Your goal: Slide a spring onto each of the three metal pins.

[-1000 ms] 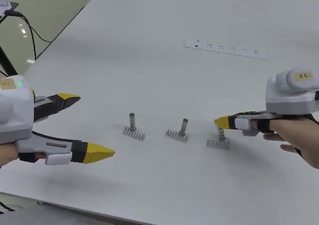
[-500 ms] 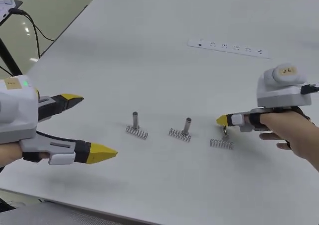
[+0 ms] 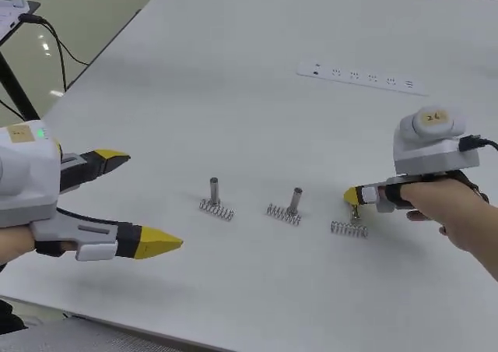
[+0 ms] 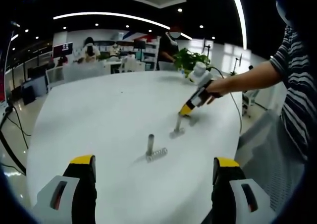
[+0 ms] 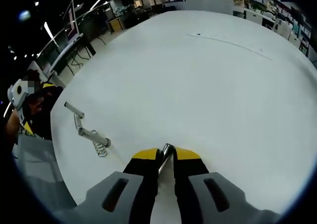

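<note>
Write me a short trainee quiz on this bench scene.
1. How many springs lie flat on the table?
2. The right gripper is shut on: A a spring, B the right pin, C the power strip.
3. True or false: the left gripper has its fingers shut.

Key: 1 three; 2 B; 3 false, they are open.

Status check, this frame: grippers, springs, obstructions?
Right gripper shut on rightmost pin. Left gripper open, held off to the side. Three springs lying on table, none threaded. No obstructions.
</note>
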Motion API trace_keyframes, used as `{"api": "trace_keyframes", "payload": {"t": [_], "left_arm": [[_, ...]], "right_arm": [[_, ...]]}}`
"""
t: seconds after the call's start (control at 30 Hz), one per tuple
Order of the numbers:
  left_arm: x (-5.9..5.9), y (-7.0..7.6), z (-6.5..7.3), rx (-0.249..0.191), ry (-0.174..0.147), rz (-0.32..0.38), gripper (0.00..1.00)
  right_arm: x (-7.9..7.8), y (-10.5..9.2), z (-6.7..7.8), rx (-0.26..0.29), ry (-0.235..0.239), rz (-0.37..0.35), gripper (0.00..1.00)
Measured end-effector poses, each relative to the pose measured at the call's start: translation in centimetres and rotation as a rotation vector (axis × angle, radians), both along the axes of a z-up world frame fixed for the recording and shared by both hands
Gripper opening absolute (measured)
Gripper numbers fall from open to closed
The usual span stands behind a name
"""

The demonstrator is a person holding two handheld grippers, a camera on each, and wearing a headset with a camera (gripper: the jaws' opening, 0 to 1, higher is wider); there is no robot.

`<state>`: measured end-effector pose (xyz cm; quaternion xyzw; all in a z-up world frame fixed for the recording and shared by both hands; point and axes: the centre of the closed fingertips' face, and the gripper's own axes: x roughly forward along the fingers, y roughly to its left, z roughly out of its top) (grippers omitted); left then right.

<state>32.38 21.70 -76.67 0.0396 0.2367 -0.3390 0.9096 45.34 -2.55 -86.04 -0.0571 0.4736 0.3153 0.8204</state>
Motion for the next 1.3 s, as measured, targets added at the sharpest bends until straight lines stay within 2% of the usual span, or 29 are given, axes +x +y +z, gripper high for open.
{"api": "trace_keyframes", "payload": {"t": [0.13, 0.17, 0.3, 0.47, 1.1, 1.3], "left_arm": [[-0.1, -0.1, -0.1, 0.001, 0.003, -0.004, 0.96], [-0.1, -0.1, 0.0, 0.001, 0.003, -0.004, 0.95], [-0.1, 0.0, -0.1, 0.006, 0.007, -0.005, 0.95], [-0.2, 0.2, -0.1, 0.006, 0.008, -0.002, 0.95], [-0.2, -0.1, 0.0, 0.006, 0.008, -0.004, 0.95], [-0.1, -0.4, 0.1, 0.006, 0.006, -0.010, 0.95]], "right_arm": [[-0.2, 0.1, 0.0, 0.005, 0.006, 0.000, 0.05], [-0.1, -0.1, 0.0, -0.002, -0.011, 0.001, 0.05], [-0.4, -0.2, 0.1, 0.002, -0.009, 0.012, 0.05], [-0.7, -0.1, 1.1, 0.034, -0.023, 0.012, 0.05], [-1.1, 0.0, 3.2, 0.081, -0.125, 0.044, 0.05], [-1.3, -0.1, 3.5, 0.090, -0.140, 0.047, 0.05]]}}
